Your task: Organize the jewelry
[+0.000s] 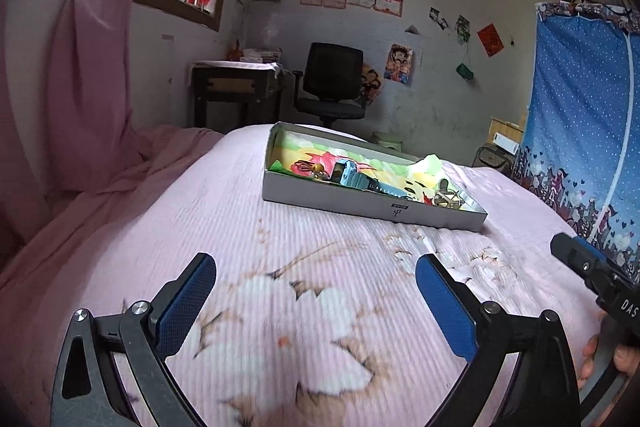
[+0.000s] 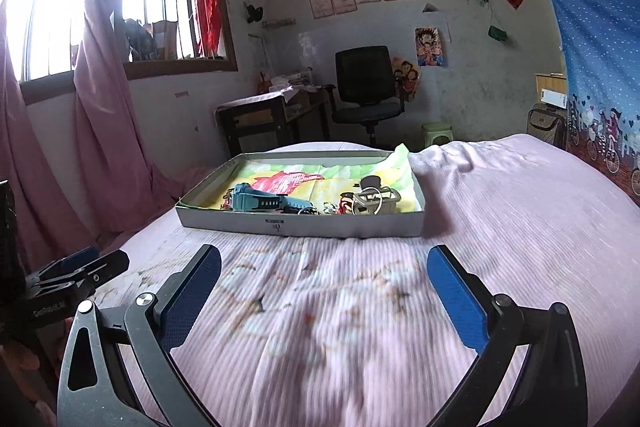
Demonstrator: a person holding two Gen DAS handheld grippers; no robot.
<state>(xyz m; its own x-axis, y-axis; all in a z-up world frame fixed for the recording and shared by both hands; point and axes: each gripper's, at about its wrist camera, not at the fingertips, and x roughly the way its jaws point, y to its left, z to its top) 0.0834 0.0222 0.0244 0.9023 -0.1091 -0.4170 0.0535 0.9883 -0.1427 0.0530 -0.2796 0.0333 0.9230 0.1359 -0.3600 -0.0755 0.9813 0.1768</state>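
A shallow white cardboard box [image 1: 360,205] [image 2: 296,223] lined with colourful paper lies on the pink bedspread. Inside lie a blue watch [image 1: 354,177] [image 2: 260,201], a metal hair claw [image 1: 446,197] [image 2: 374,201], small rings [image 2: 316,210] and a reddish piece [image 1: 308,169]. My left gripper [image 1: 316,275] is open and empty, above the bedspread in front of the box. My right gripper [image 2: 324,263] is open and empty, just in front of the box's near wall. Each gripper shows at the edge of the other's view [image 1: 576,255] [image 2: 92,263].
The bed [image 2: 500,227] with a flowered pink cover fills the foreground. Pink curtains [image 2: 100,127] hang at the left by the window. A desk [image 2: 264,119], a black office chair [image 2: 366,87] and a blue fabric wardrobe [image 1: 580,131] stand beyond the bed.
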